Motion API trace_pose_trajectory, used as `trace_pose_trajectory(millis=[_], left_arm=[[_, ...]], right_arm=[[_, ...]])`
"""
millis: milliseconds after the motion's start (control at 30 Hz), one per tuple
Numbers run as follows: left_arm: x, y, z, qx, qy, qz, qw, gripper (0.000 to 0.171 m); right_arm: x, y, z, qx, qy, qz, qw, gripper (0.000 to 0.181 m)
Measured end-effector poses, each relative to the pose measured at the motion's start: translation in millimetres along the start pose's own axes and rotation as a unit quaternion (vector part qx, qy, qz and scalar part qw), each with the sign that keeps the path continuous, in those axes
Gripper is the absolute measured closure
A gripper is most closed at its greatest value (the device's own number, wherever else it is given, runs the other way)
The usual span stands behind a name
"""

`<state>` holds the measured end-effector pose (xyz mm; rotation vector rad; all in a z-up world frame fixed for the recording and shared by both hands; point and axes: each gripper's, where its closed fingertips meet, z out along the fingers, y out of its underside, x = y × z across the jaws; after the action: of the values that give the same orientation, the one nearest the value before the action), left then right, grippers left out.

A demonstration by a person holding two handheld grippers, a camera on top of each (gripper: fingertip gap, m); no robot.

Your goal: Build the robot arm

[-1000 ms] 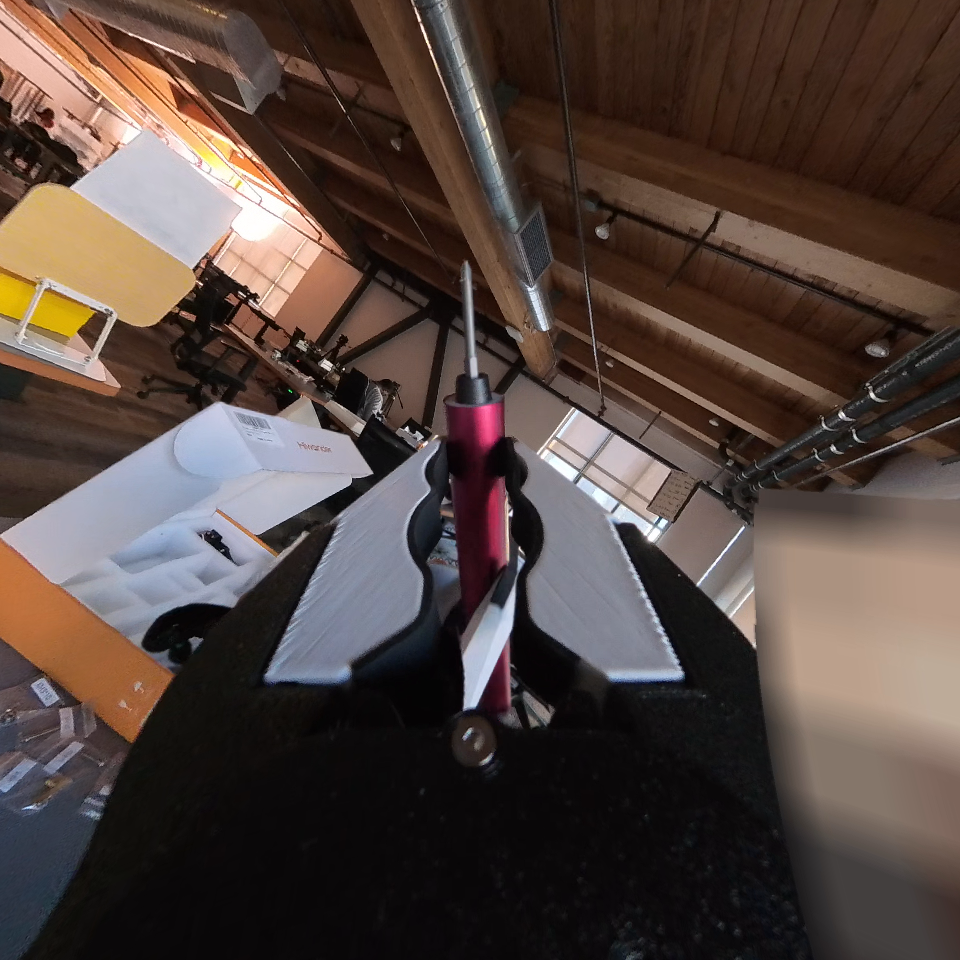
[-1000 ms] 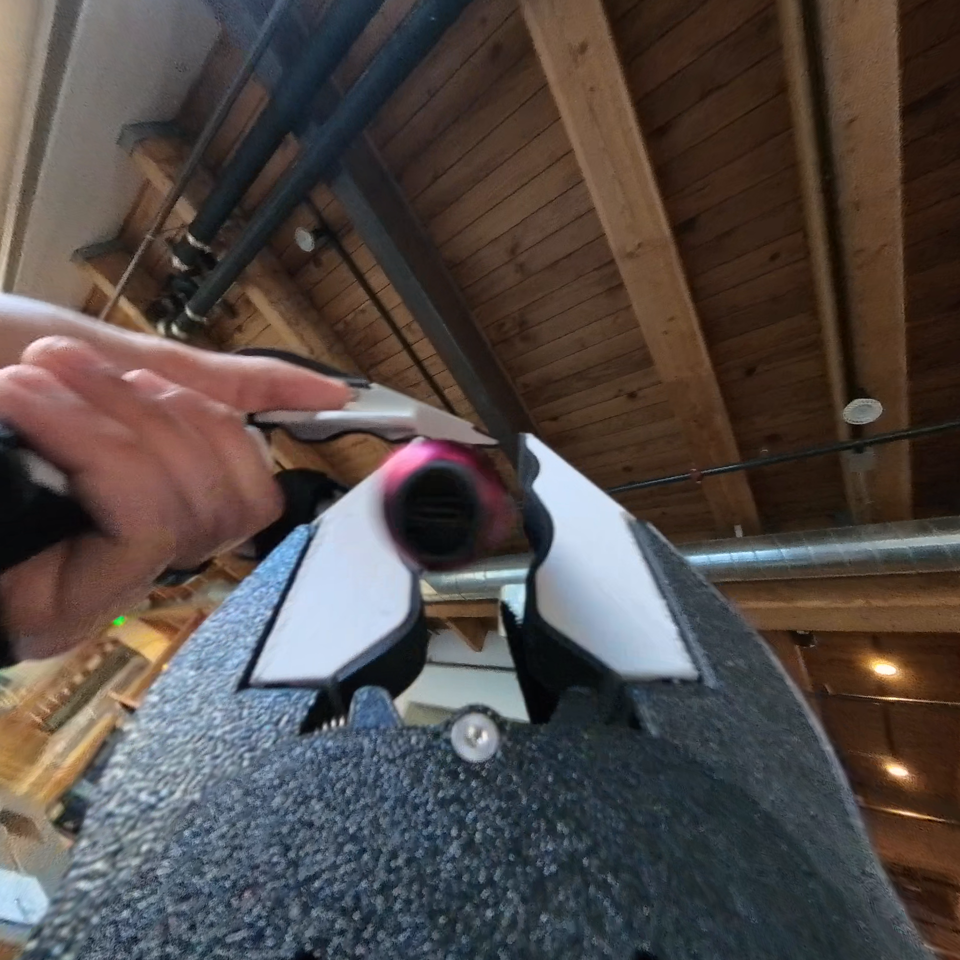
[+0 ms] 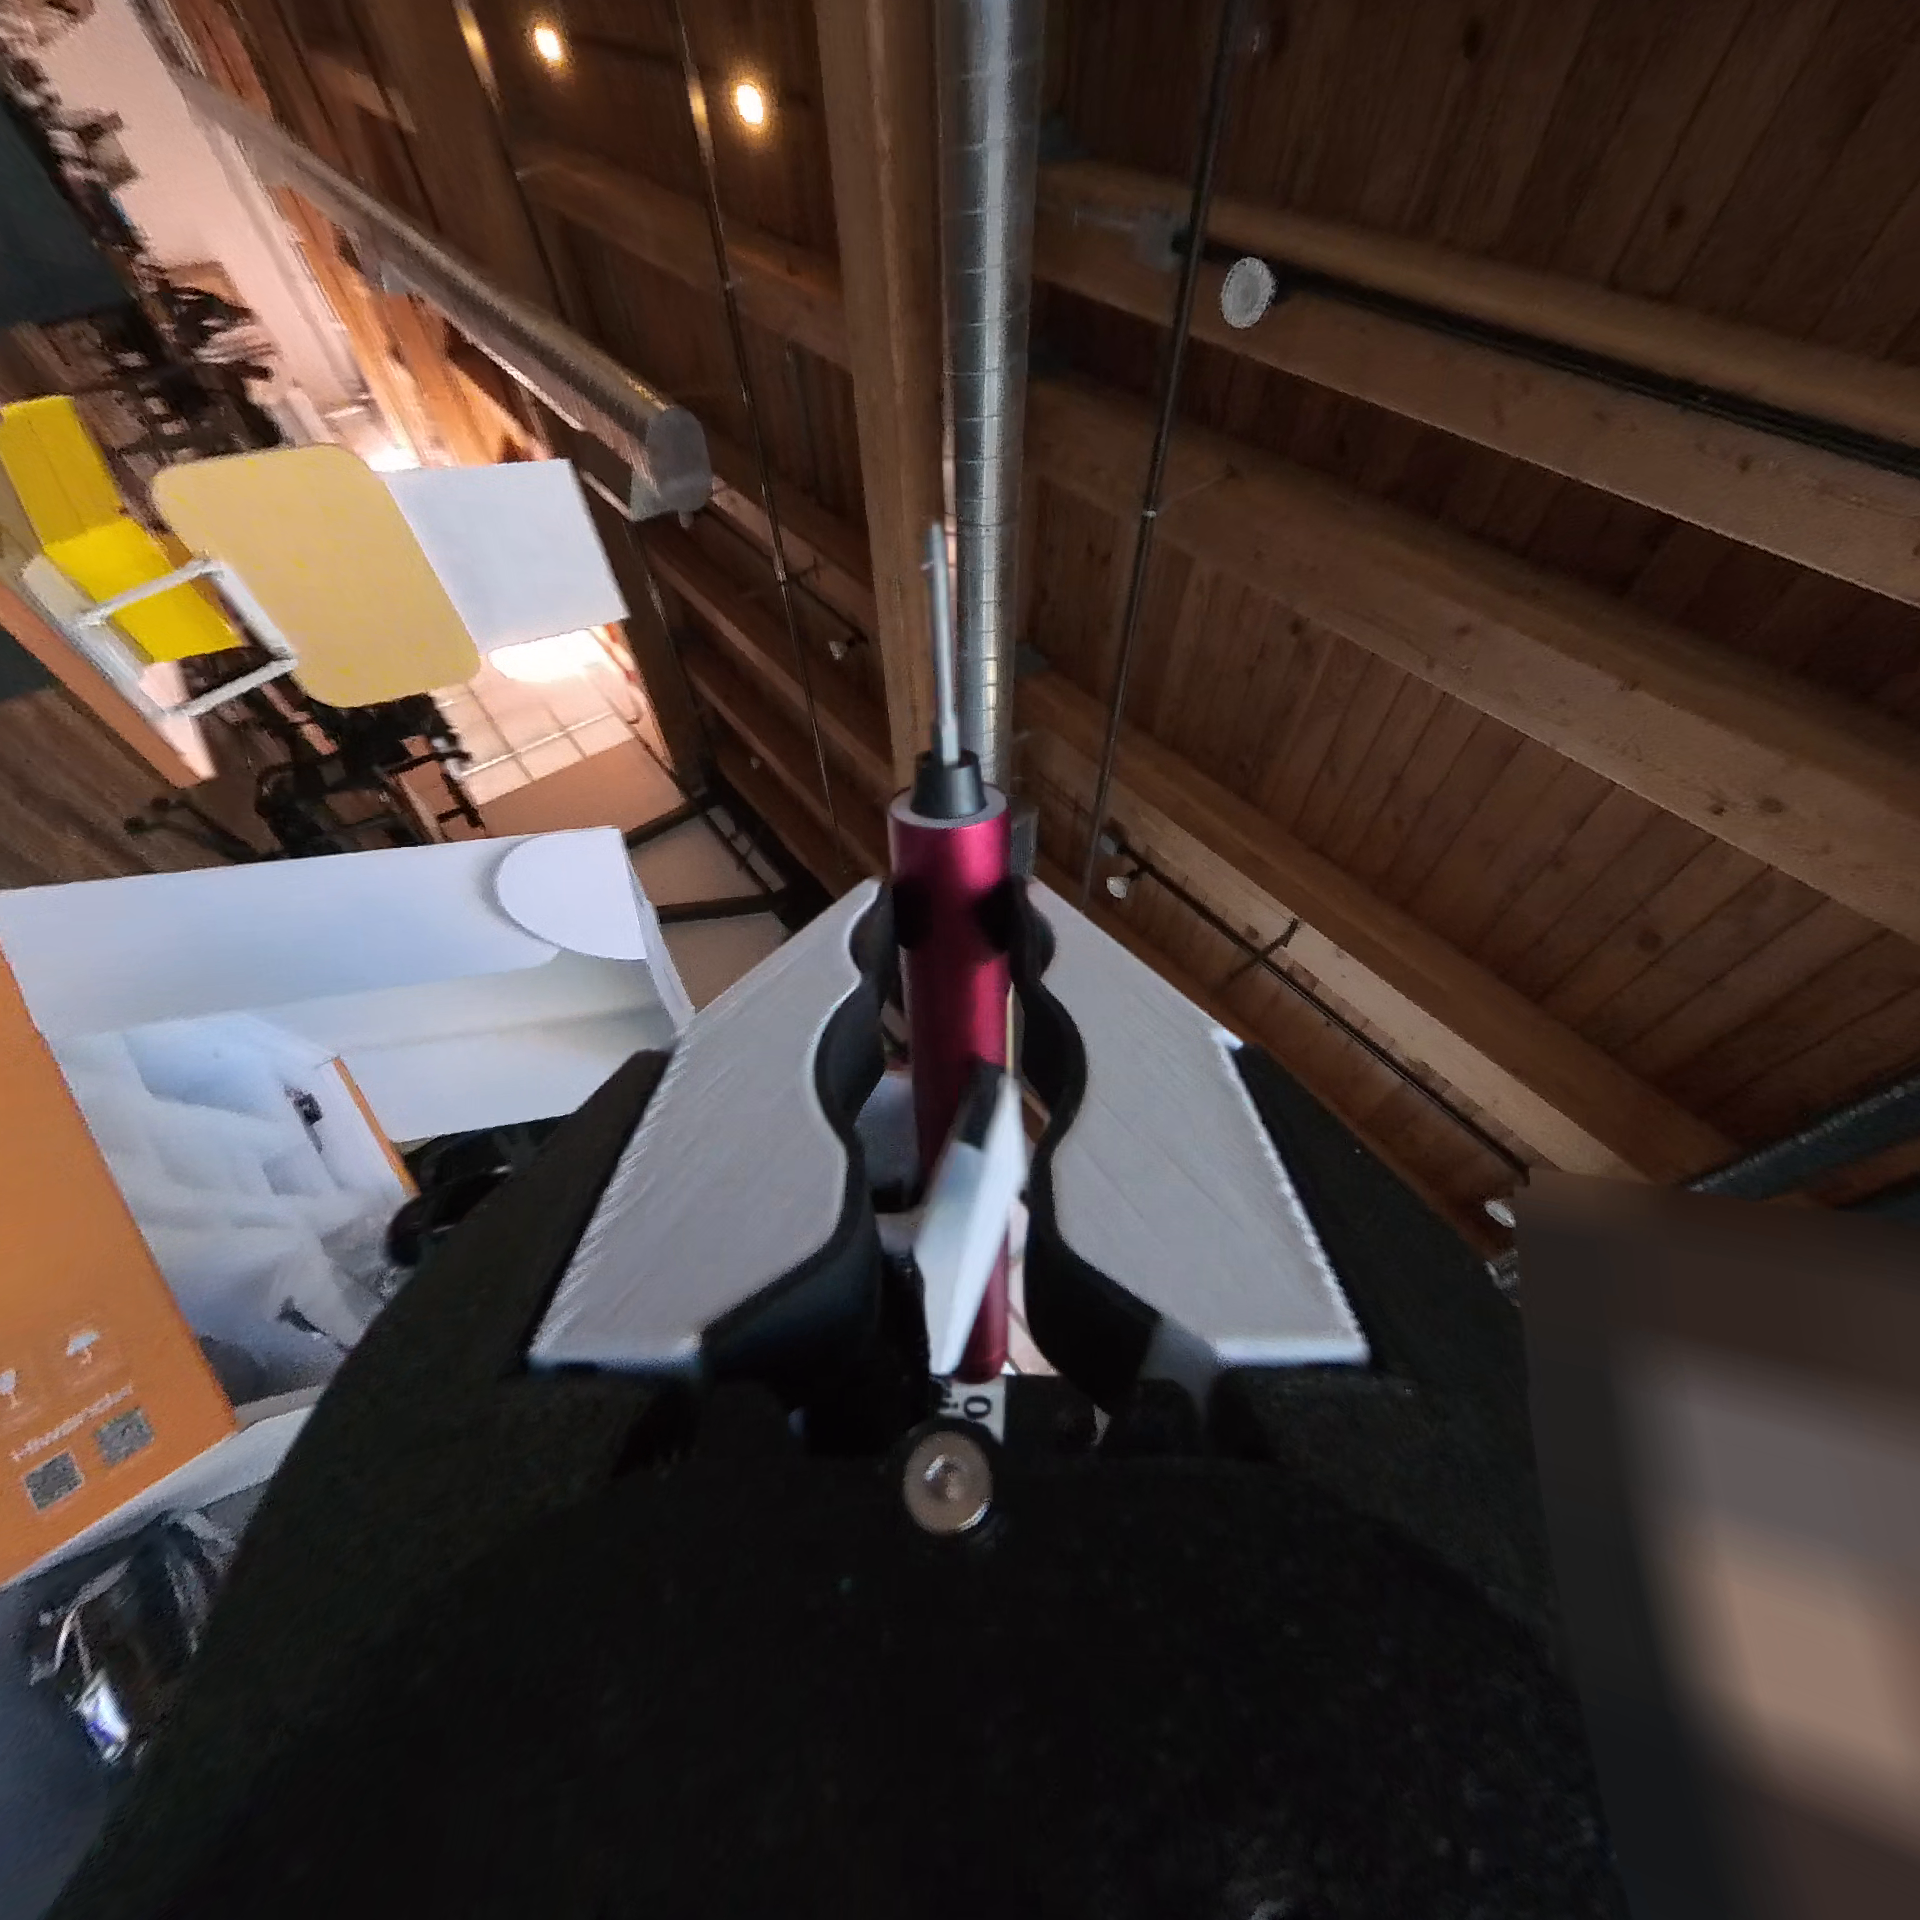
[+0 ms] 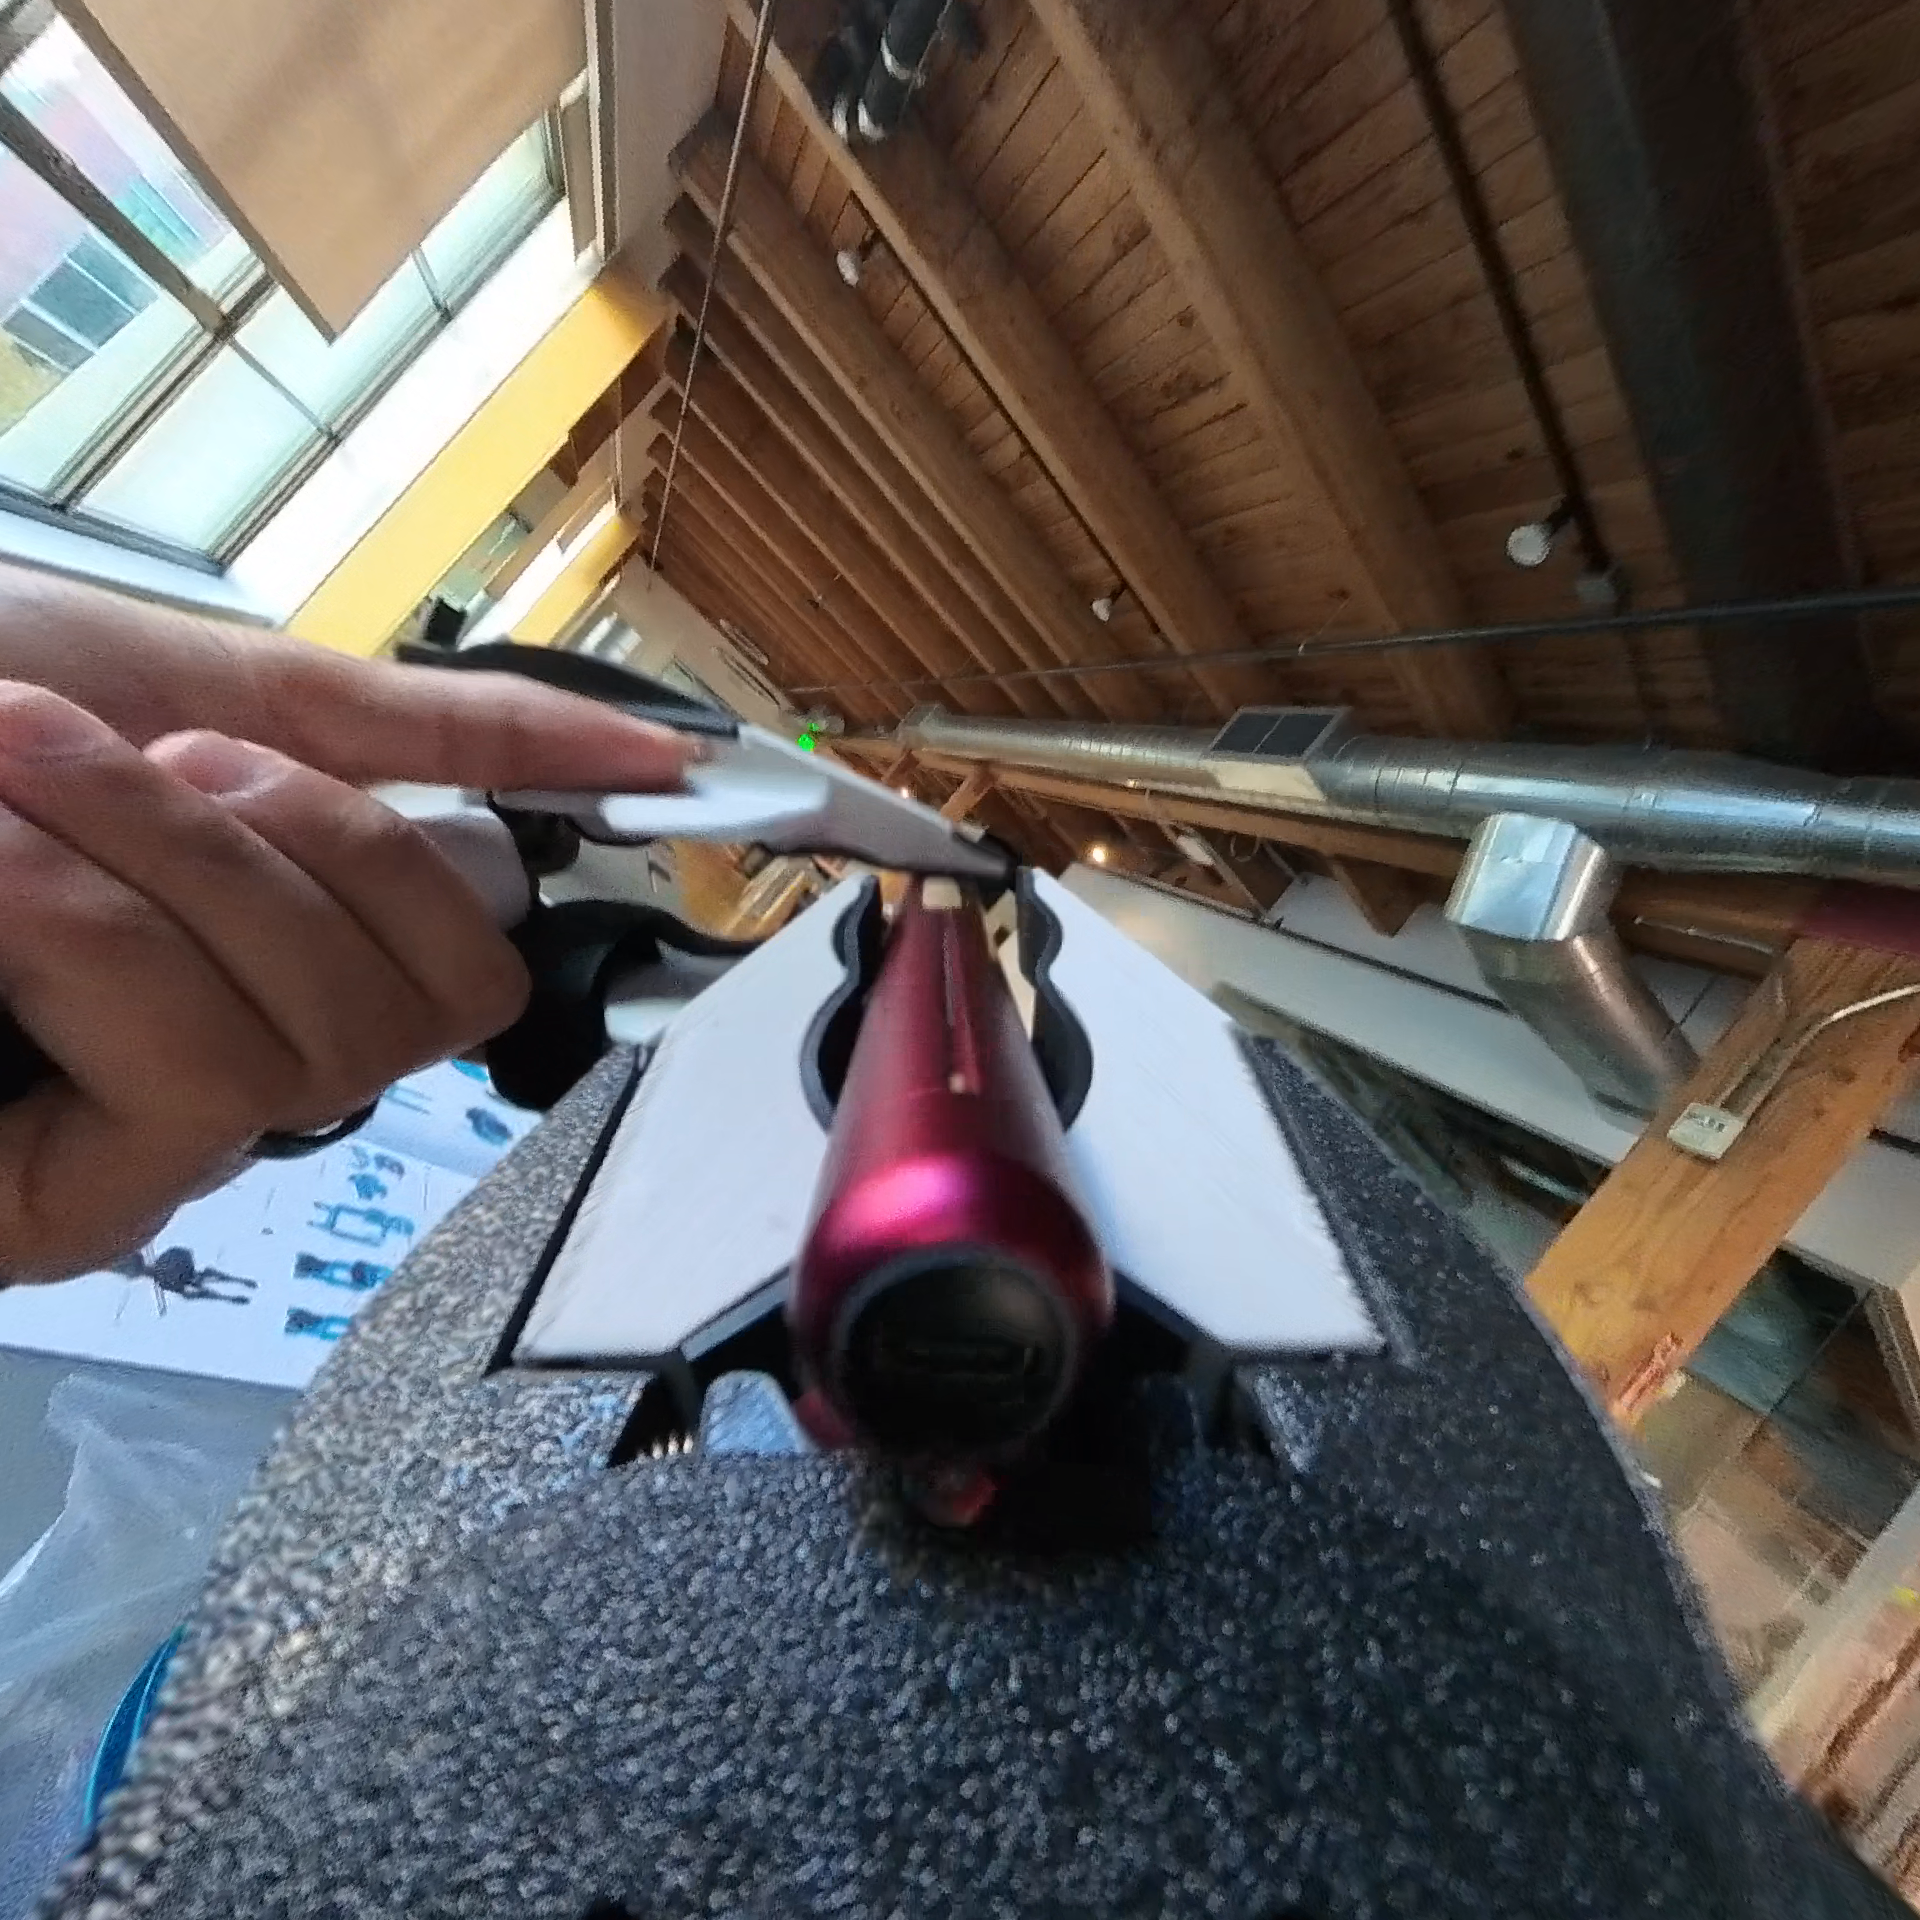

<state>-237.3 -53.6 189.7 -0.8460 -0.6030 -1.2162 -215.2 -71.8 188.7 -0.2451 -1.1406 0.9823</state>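
Observation:
A magenta electric screwdriver [image 3: 951,997] stands between my left gripper's [image 3: 951,914] fingers, thin bit [image 3: 940,644] pointing up at the ceiling. The left gripper is shut on its upper body. One white fingertip of the right gripper [image 3: 971,1226] crosses its lower body. In the right wrist view the screwdriver [image 4: 935,1122] lies along my right gripper [image 4: 945,904], black butt end toward the camera, pads close against both sides. A hand [image 4: 208,935] holds the left gripper [image 4: 977,862], which comes in from the left and clamps the far end.
An open orange box [image 3: 104,1247] with white foam inside [image 3: 260,1143] sits low on the left, small plastic bags [image 3: 94,1704] below it. A yellow panel [image 3: 312,571] stands behind. Metal ducts [image 4: 1558,790] and wooden beams run overhead. A white printed sheet [image 4: 312,1247] lies lower left.
Both views have swung. The screwdriver now lies deeper along the right gripper's fingers, which have narrowed around it. The left gripper still holds it.

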Motion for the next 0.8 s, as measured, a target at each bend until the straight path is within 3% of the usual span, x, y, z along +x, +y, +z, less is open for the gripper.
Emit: trace_pose_trajectory(millis=[133,433,533,633,700,800], left_arm=[[-7.0,16.2,3.6,-0.015,-0.005,0.013,1.0,0.152],[-41.6,15.5,-1.5,-0.022,-0.03,0.006,0.999,0.151],[-53.6,15.2,-11.3,-0.03,-0.035,0.036,0.998,0.149],[-72.7,6.1,-36.0,-0.029,-0.066,0.086,0.994,0.143],[-83.9,-14.3,-67.0,-0.004,-0.099,0.135,0.986,0.134],[-106.3,-48.7,-127.9,-0.003,-0.18,0.236,0.955,0.133]], right_arm=[[0.7,9.2,-2.7,0.0,0.008,0.02,1.0,0.161],[-7.4,42.7,-9.8,-0.051,0.009,0.055,0.997,0.16],[-17.5,53.6,-12.5,-0.061,0.014,0.06,0.996,0.16],[-38.7,67.3,-18.8,-0.076,-0.008,0.082,0.994,0.16],[-55.4,77.7,-27.7,-0.089,-0.026,0.08,0.993,0.16],[-88.1,105.1,-48.6,-0.128,-0.067,0.025,0.989,0.158]])
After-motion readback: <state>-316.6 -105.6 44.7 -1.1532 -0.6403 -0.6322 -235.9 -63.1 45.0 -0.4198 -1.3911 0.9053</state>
